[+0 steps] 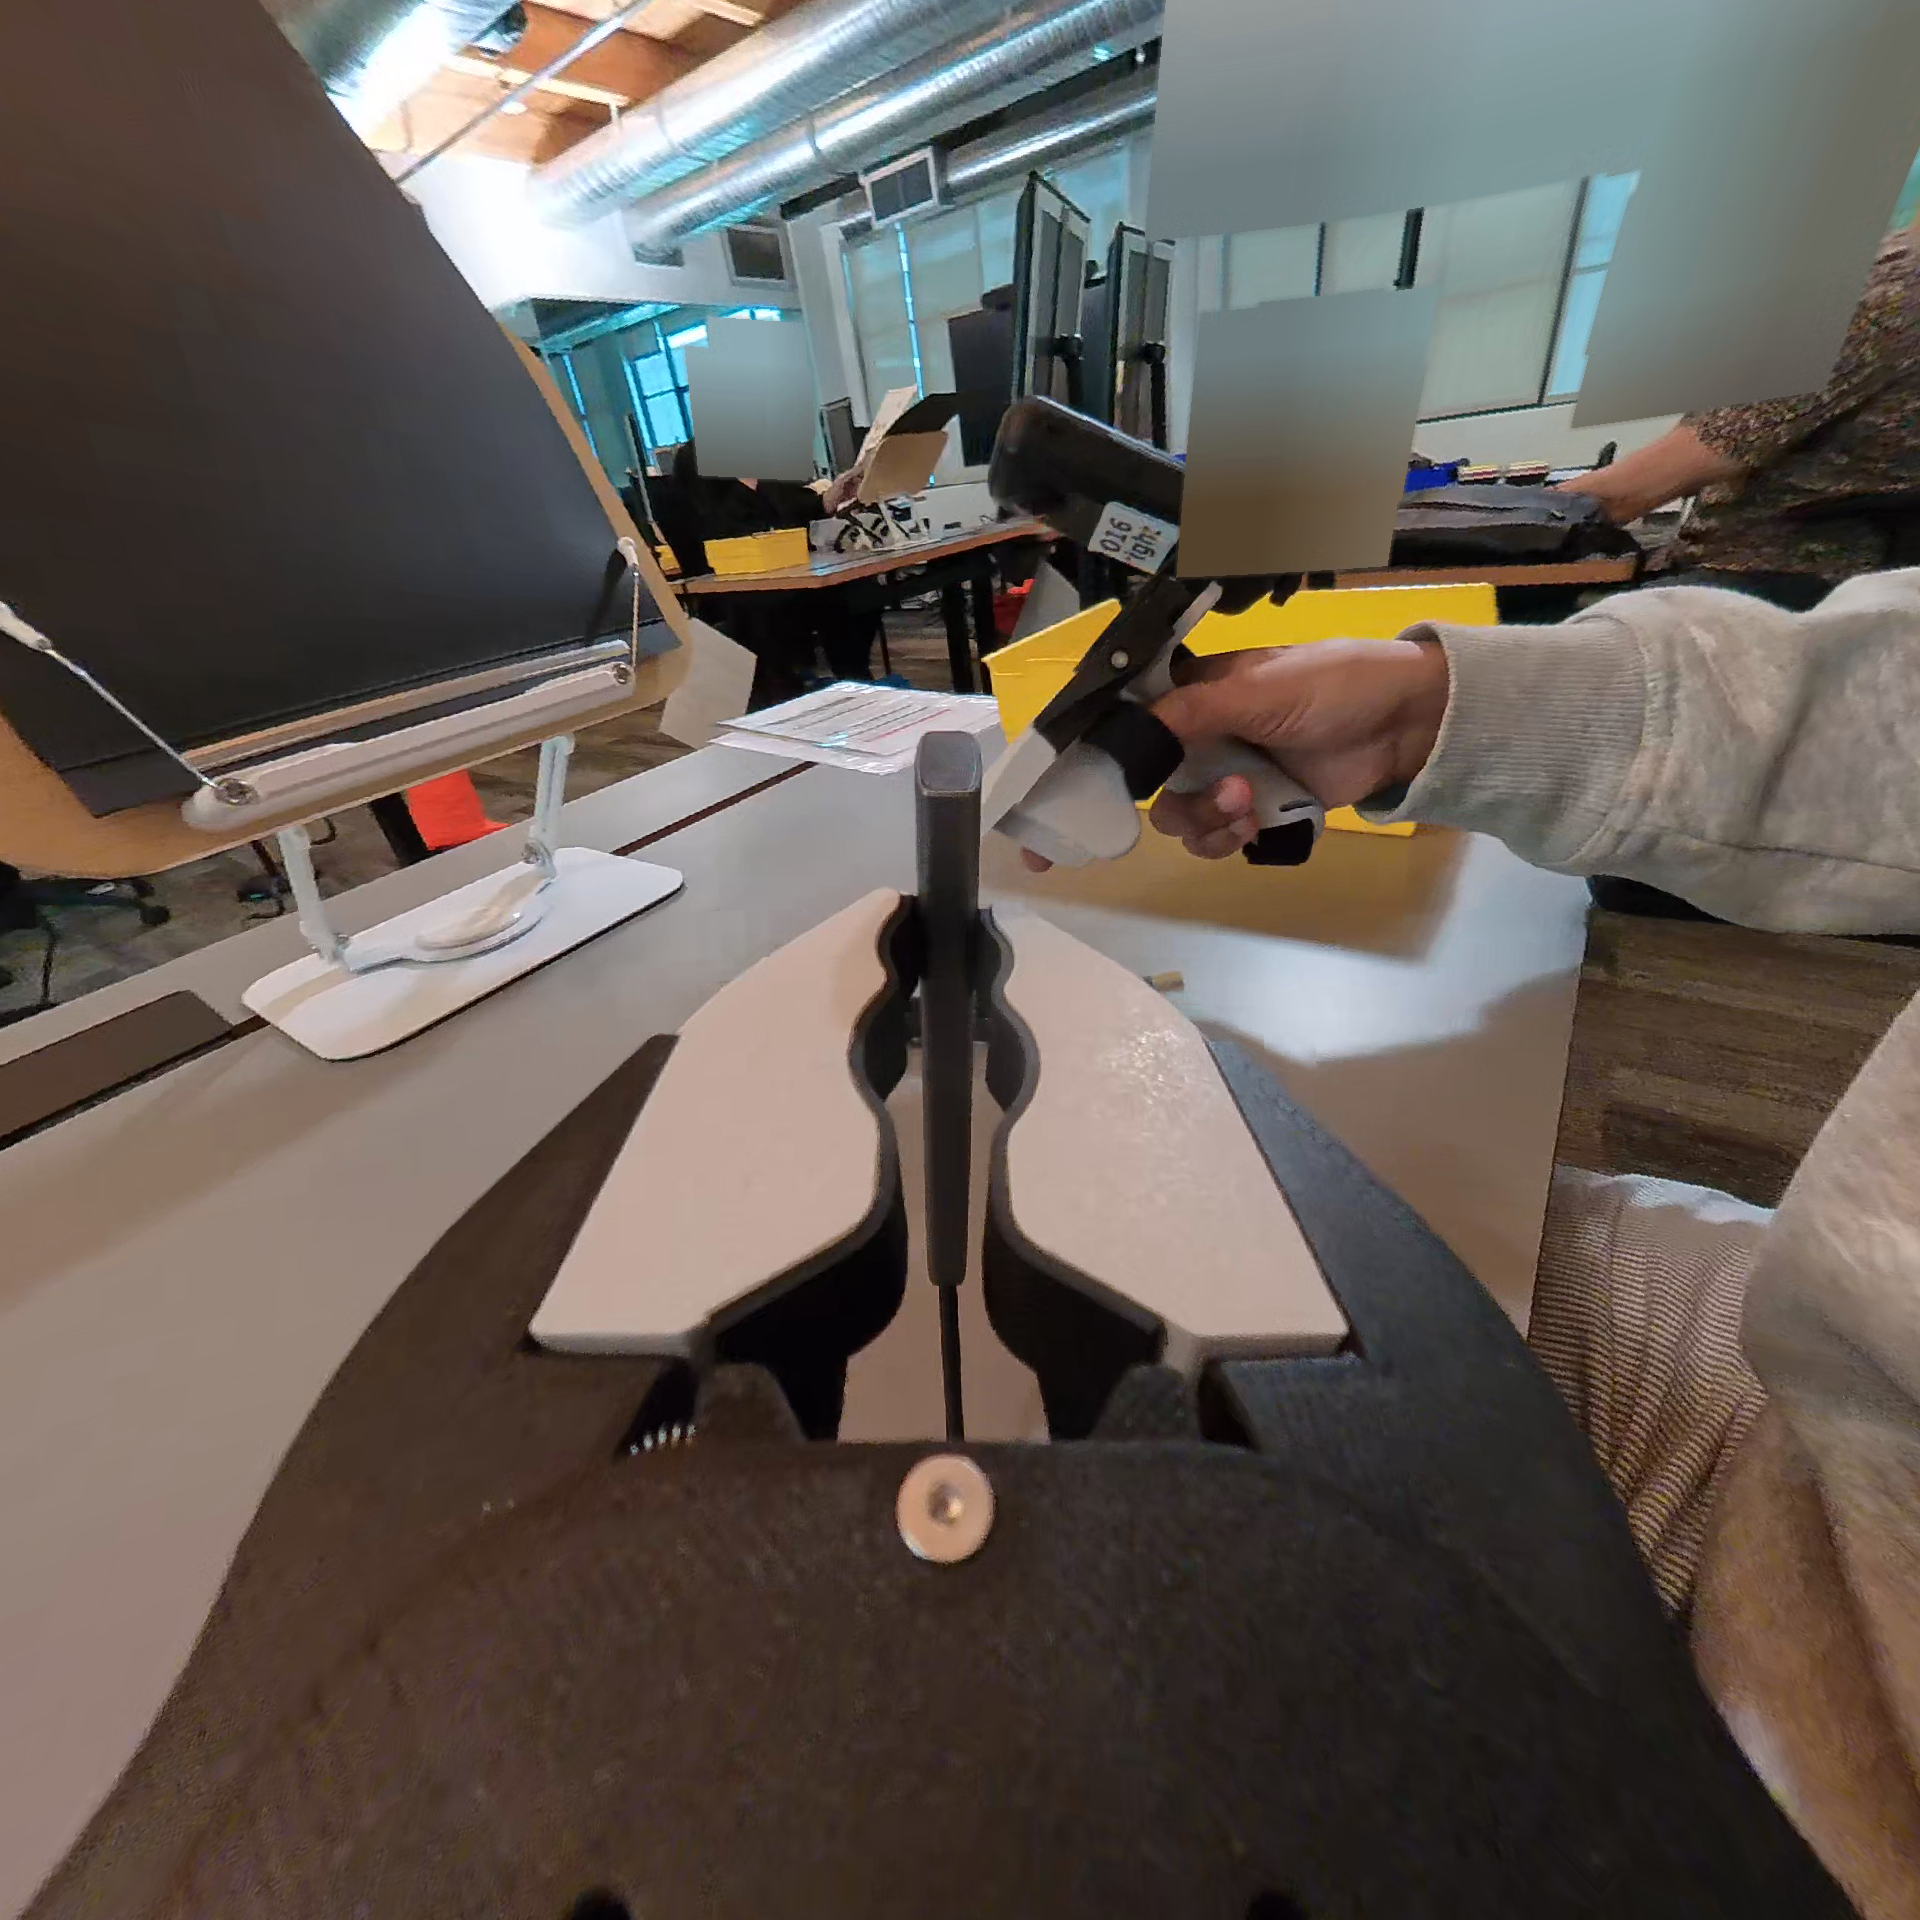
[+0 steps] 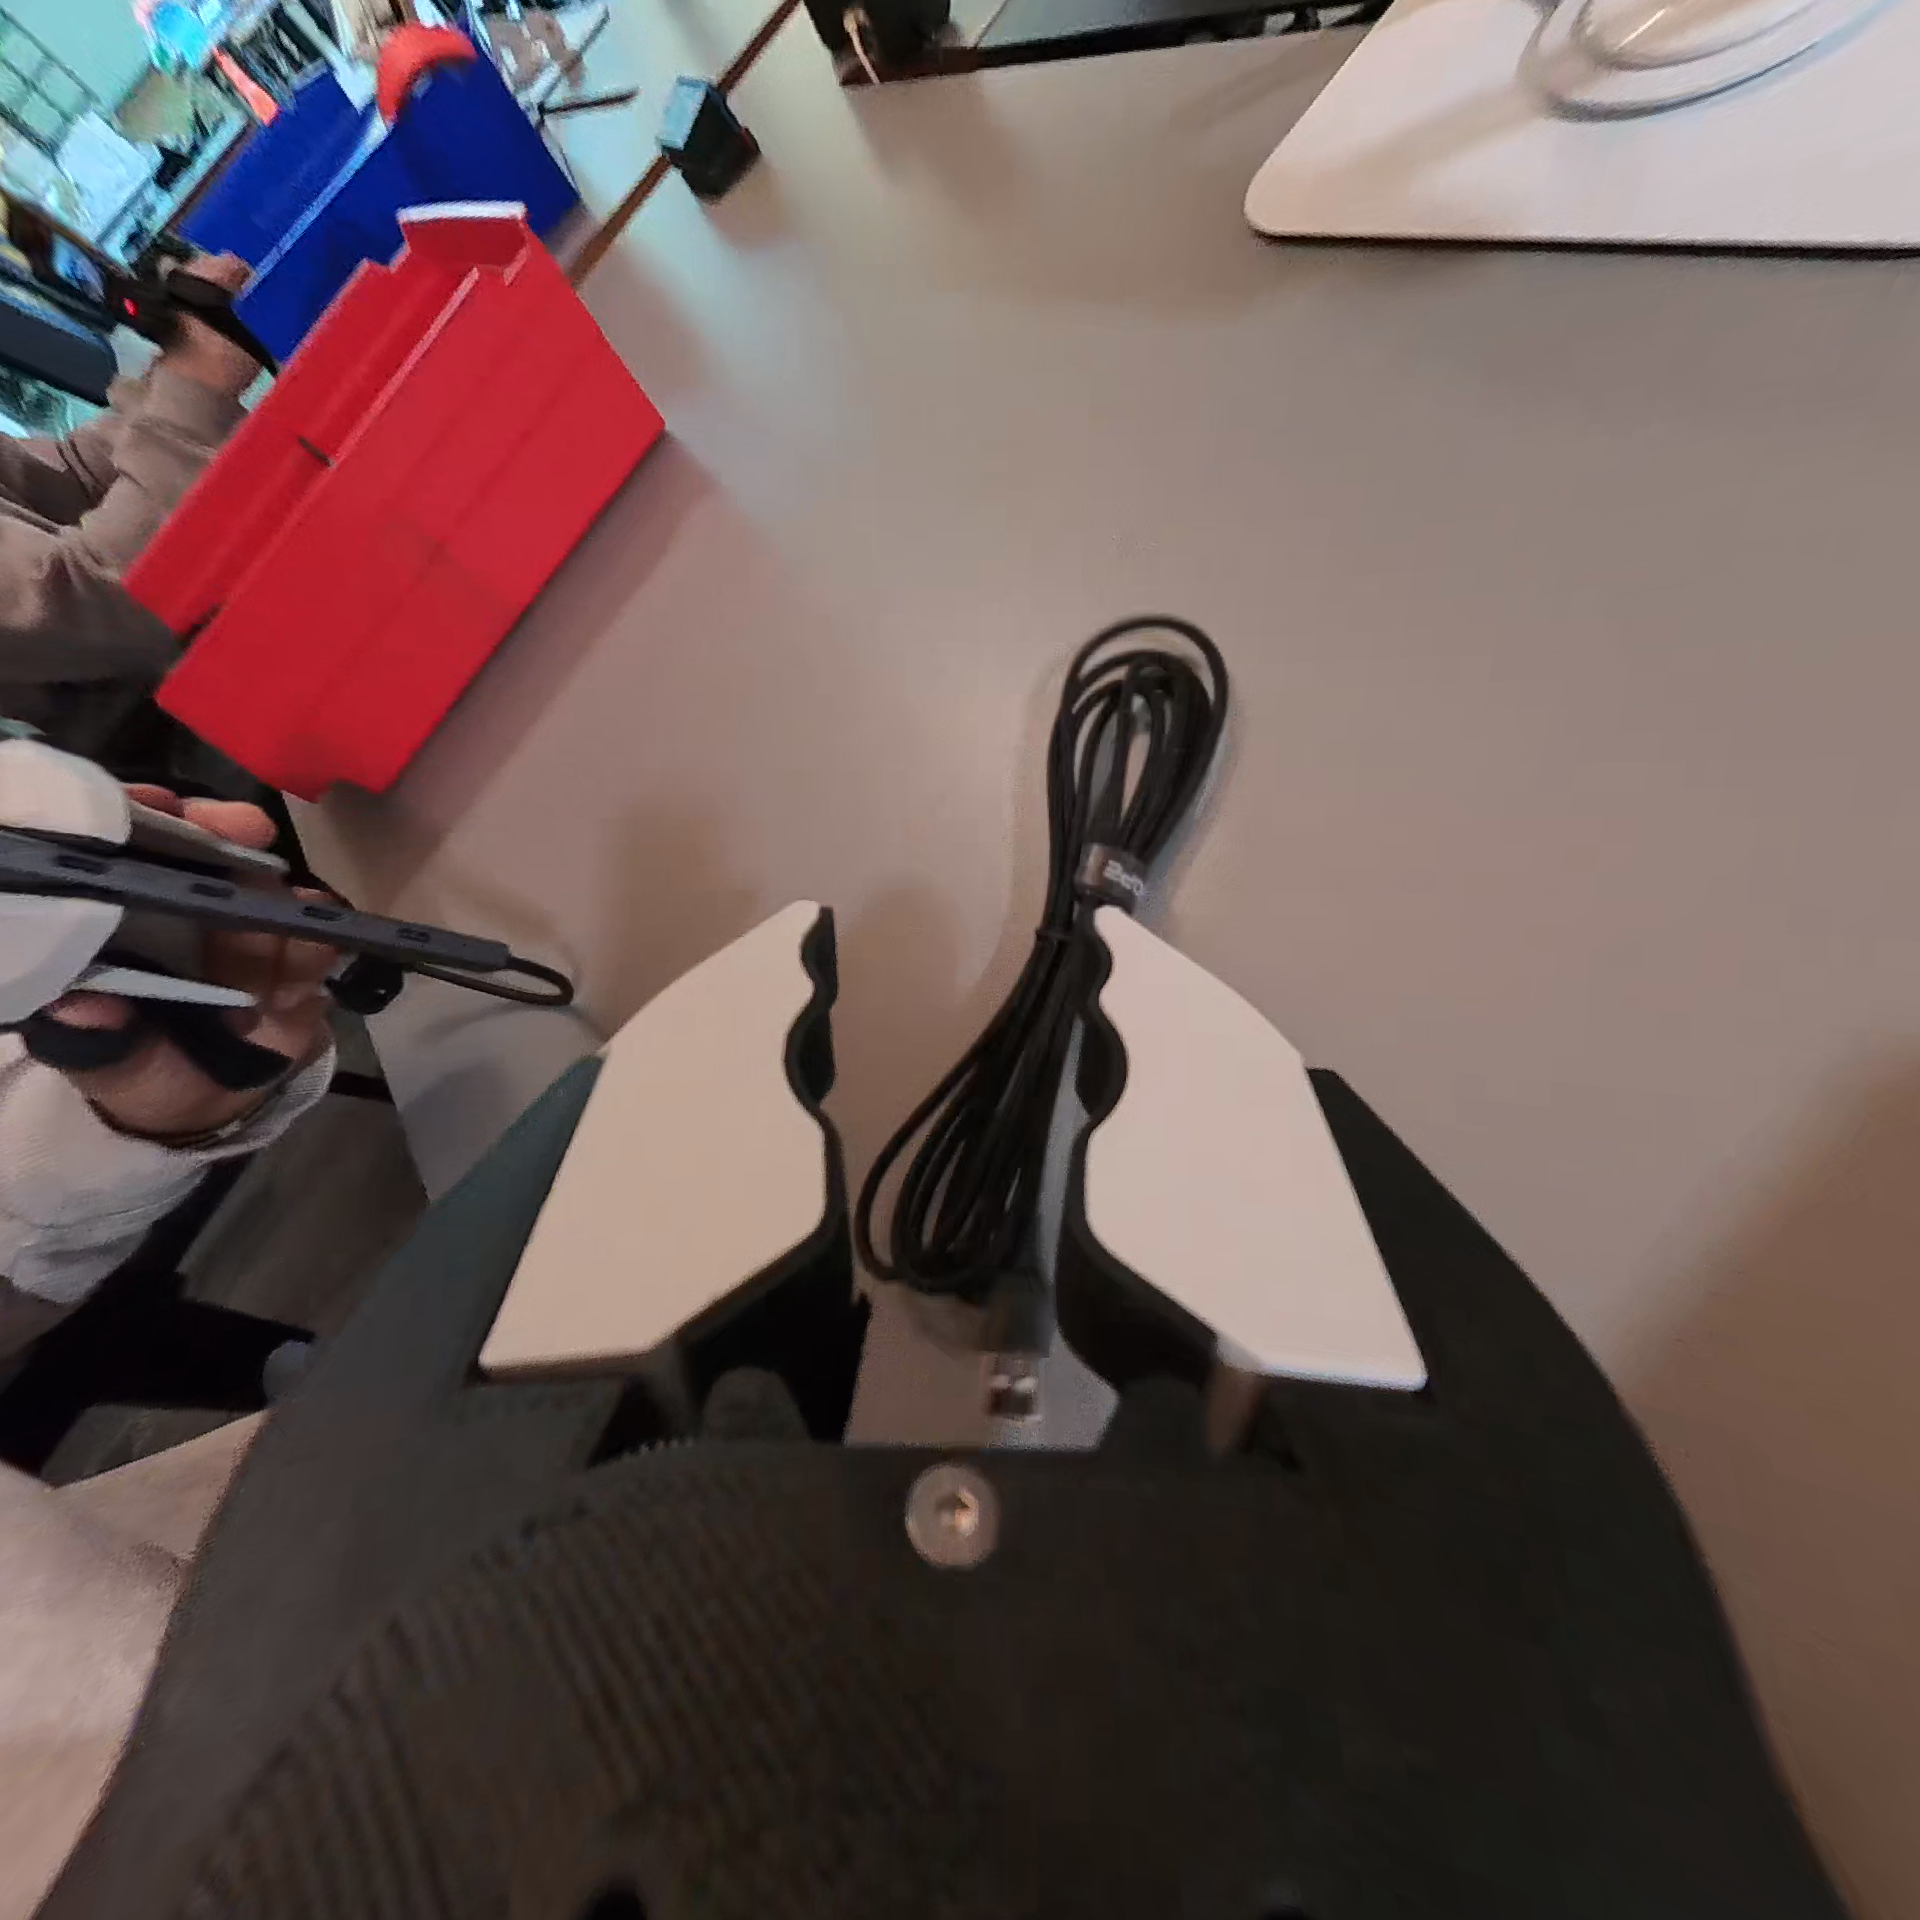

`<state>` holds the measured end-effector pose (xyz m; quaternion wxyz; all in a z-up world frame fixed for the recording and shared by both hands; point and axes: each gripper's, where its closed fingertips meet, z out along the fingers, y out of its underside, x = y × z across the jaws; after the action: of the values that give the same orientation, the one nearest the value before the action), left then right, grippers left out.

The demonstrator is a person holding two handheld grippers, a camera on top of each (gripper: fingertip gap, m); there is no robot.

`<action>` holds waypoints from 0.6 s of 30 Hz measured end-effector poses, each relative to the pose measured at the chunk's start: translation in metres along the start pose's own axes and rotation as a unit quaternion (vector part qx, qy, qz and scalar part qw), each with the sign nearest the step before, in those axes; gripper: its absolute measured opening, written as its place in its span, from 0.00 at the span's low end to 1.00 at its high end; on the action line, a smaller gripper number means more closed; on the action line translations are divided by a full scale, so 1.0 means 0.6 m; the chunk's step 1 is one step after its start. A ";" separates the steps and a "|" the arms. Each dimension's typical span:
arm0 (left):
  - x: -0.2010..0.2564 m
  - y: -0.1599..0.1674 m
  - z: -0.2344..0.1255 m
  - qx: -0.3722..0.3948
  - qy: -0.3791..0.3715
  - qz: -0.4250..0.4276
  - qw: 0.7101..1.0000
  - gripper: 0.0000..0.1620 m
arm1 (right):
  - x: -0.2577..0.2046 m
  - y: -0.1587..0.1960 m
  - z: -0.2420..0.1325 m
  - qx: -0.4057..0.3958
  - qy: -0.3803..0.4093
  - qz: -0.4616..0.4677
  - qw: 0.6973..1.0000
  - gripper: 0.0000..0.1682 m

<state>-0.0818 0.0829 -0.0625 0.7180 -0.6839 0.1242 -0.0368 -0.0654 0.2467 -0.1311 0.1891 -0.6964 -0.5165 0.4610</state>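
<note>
Slim dark hub (image 1: 948, 1039) sitting clamped edge-on in left hand-held gripper (image 1: 948, 925), thin lead trailing back. Right hand-held gripper (image 2: 961, 935) hanging wide open over coiled black cable (image 2: 1049, 987) lying on grey surface (image 2: 1455, 623), red bin (image 2: 395, 499) sitting nearby.

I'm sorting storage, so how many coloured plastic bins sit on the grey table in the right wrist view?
2. A red plastic bin lies at the left edge of the grey table; a blue plastic bin stands behind it. Others may be out of frame.
</note>
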 end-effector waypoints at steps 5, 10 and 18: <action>0.004 0.003 0.001 0.001 0.017 -0.009 1.000 0.05 | 0.016 0.026 -0.060 0.033 0.029 0.007 0.999 0.21; 0.008 0.007 0.001 -0.001 0.028 -0.014 0.999 0.05 | 0.024 0.113 -0.065 -0.021 0.054 0.004 0.998 0.23; 0.013 0.013 0.007 -0.009 0.035 -0.013 0.999 0.06 | 0.020 0.156 -0.009 -0.098 0.080 -0.068 0.990 0.26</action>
<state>-0.0740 0.0860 -0.0713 0.7065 -0.6903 0.1401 -0.0688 -0.0093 0.2219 -0.2027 0.1918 -0.7098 -0.5880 0.3372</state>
